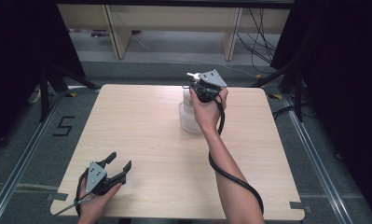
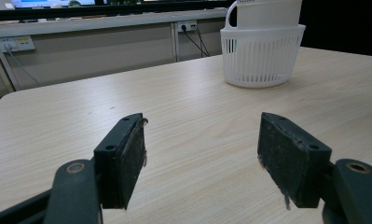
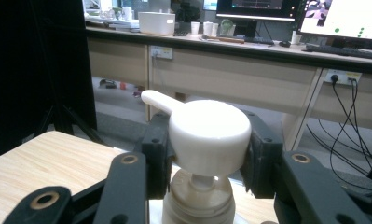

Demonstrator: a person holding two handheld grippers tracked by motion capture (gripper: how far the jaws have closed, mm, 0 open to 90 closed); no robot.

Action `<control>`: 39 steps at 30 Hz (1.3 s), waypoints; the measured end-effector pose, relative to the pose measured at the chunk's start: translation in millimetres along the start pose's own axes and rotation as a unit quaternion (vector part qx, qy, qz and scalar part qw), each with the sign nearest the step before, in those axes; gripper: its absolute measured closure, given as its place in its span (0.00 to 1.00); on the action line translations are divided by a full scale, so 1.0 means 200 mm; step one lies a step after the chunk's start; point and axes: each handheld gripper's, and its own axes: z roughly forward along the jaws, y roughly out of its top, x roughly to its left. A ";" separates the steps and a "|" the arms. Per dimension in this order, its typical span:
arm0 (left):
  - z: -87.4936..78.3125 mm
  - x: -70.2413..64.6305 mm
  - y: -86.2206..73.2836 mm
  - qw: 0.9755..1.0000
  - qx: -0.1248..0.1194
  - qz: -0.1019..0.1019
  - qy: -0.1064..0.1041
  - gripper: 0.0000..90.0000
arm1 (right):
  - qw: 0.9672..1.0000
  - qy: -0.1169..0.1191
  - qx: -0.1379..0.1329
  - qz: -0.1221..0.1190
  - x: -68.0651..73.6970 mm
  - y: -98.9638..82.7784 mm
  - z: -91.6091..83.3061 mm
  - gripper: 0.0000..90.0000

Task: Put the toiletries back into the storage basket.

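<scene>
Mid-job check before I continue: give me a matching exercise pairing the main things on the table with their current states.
Things:
1. Left hand-held gripper
2. Right hand-held gripper
3. White slotted plastic basket
4. White plastic pump head

States:
A. clamped between jaws
B. holds the bottle, on the light wooden table
C. open, nothing between its jaws
D. shut on the pump

Pairs: 1-C, 2-D, 3-B, 4-A

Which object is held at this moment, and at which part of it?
The right gripper holds the pump bottle by its white pump head. The left gripper holds nothing.

Wooden desks [image 1: 174,28], perhaps grey carpet [image 1: 165,70]
</scene>
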 end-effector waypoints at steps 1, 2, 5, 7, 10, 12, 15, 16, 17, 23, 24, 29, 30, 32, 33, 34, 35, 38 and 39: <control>0.00 0.00 0.00 1.000 0.000 0.000 0.000 0.35 | 1.000 0.000 0.000 -0.006 0.00 0.00 0.00 0.66; 0.00 0.00 0.00 1.000 0.000 0.000 0.000 0.35 | 1.000 -0.001 0.003 -0.003 0.00 -0.01 0.00 0.66; 0.00 0.00 0.00 1.000 0.000 0.001 0.000 0.35 | 1.000 0.000 0.004 -0.010 0.00 -0.02 0.00 0.66; 0.00 0.00 0.00 1.000 0.000 0.000 -0.001 0.35 | 1.000 0.000 0.007 -0.004 0.00 -0.02 0.00 0.66; 0.00 0.00 0.00 1.000 0.000 0.000 -0.001 0.35 | 1.000 0.000 0.007 -0.006 0.00 -0.03 0.01 0.66; 0.00 0.00 0.00 1.000 0.000 0.001 -0.001 0.35 | 1.000 -0.001 0.007 -0.012 0.00 -0.03 0.01 0.66; 0.00 0.00 0.00 1.000 0.000 0.001 -0.001 0.35 | 1.000 0.001 0.012 -0.009 0.00 -0.04 0.01 0.66; 0.00 0.00 0.00 1.000 0.000 0.001 -0.001 0.35 | 1.000 -0.001 0.015 -0.004 0.00 -0.04 0.01 0.66; 0.00 0.00 0.00 1.000 0.000 0.001 -0.001 0.35 | 1.000 -0.001 0.015 -0.004 0.00 -0.04 0.01 0.66; 0.00 0.00 0.00 1.000 0.000 0.001 -0.001 0.35 | 1.000 0.001 0.012 -0.005 -0.01 -0.05 0.02 0.66; 0.00 0.00 0.00 1.000 0.000 0.001 -0.001 0.35 | 1.000 0.001 0.012 -0.005 -0.01 -0.05 0.02 0.66; 0.00 0.00 0.00 1.000 0.001 0.002 -0.002 0.35 | 1.000 0.000 0.014 -0.005 -0.02 -0.05 0.01 0.65; 0.00 0.00 0.00 1.000 0.000 0.002 -0.001 0.35 | 1.000 -0.004 0.015 -0.008 -0.02 -0.05 0.01 0.64; 0.00 0.00 0.00 1.000 0.000 0.002 -0.002 0.35 | 1.000 -0.004 0.016 -0.005 -0.02 -0.04 0.01 0.60; 0.00 0.00 0.00 1.000 0.001 0.002 -0.002 0.35 | 1.000 -0.006 0.018 -0.012 -0.02 -0.04 0.00 0.58; 0.00 0.00 0.00 1.000 0.000 0.002 -0.002 0.35 | 1.000 -0.007 0.021 -0.007 -0.02 -0.04 0.00 0.55; 0.00 0.00 0.00 1.000 0.001 0.002 -0.002 0.35 | 1.000 -0.010 0.024 -0.011 -0.02 -0.04 0.00 0.52; 0.00 0.00 0.00 1.000 0.001 0.002 -0.002 0.35 | 0.999 -0.012 0.029 -0.010 -0.03 -0.04 0.00 0.46; 0.00 0.00 0.00 1.000 0.001 0.002 -0.002 0.35 | 0.999 -0.015 0.034 -0.007 -0.02 -0.05 -0.01 0.39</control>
